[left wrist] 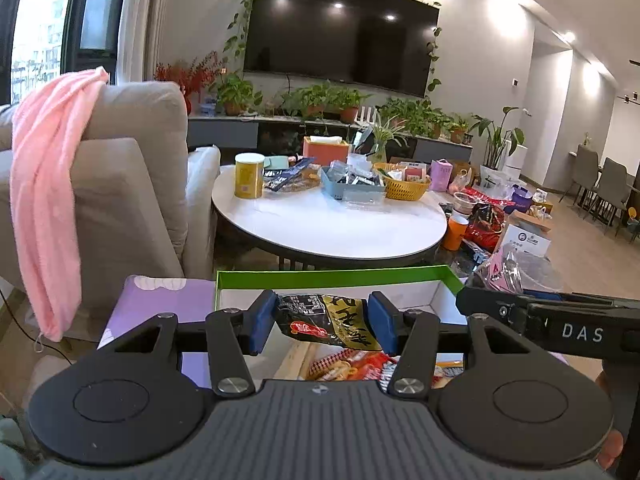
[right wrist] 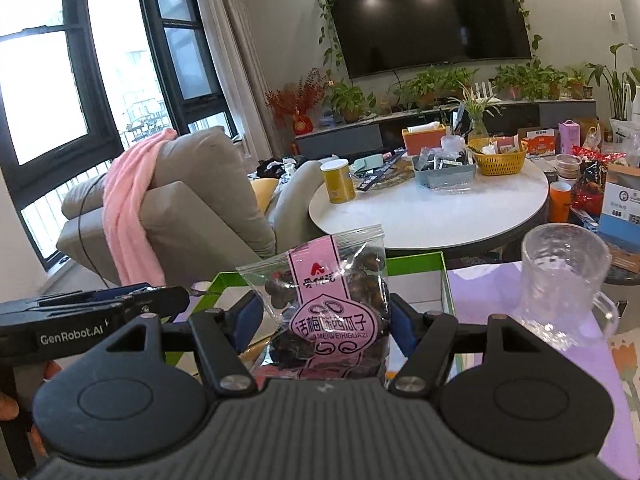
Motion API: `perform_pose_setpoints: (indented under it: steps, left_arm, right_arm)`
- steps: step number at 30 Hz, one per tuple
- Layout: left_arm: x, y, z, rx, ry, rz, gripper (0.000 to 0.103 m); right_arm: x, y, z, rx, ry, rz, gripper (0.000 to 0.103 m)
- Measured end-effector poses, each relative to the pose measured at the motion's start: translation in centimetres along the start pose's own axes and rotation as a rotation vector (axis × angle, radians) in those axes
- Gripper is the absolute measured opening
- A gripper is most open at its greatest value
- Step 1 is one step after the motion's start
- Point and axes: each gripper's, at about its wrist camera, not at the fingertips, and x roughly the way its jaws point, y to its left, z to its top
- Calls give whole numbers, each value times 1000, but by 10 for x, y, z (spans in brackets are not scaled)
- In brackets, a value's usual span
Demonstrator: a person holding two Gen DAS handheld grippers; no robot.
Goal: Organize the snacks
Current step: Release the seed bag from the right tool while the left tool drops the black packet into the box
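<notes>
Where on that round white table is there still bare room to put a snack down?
The near half of the round table is bare, in front of the yellow canister and blue tray. The far edge is crowded, with the yellow basket too.

Black snack packet (left wrist: 328, 320); pink-labelled clear bag (right wrist: 328, 304)

black/gold snack pkt (left wrist: 328, 320), pink-label clear bag (right wrist: 332, 300), green-rim box (left wrist: 336, 274), purple cloth (right wrist: 488, 292)

Open box (right wrist: 447, 280) is set on a mat (right wrist: 488, 284); glass mug (right wrist: 566, 284) to its right; round table (right wrist: 432, 216) behind; sofa (right wrist: 192, 208) to the left.
</notes>
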Motion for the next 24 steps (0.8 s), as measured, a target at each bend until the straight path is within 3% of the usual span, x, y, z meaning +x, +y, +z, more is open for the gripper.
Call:
perform_pose_setpoints:
  steps: [5,9,16,24]
  left_arm:
    - [24,8,0,-21,45,26,54]
    - [21,13,-8,4,27,36,62]
    - [5,16,-14,4,27,63,62]
    - [-25,12,-17,4,9,76,62]
  right_arm:
    - [17,-1,3,31,-6,-51,61]
    - [9,2,-7,21,-109,-167,61]
    - [-10,-5,-12,94,-60,-110,61]
    - [-35,-4,-8,124,-64,-120,61]
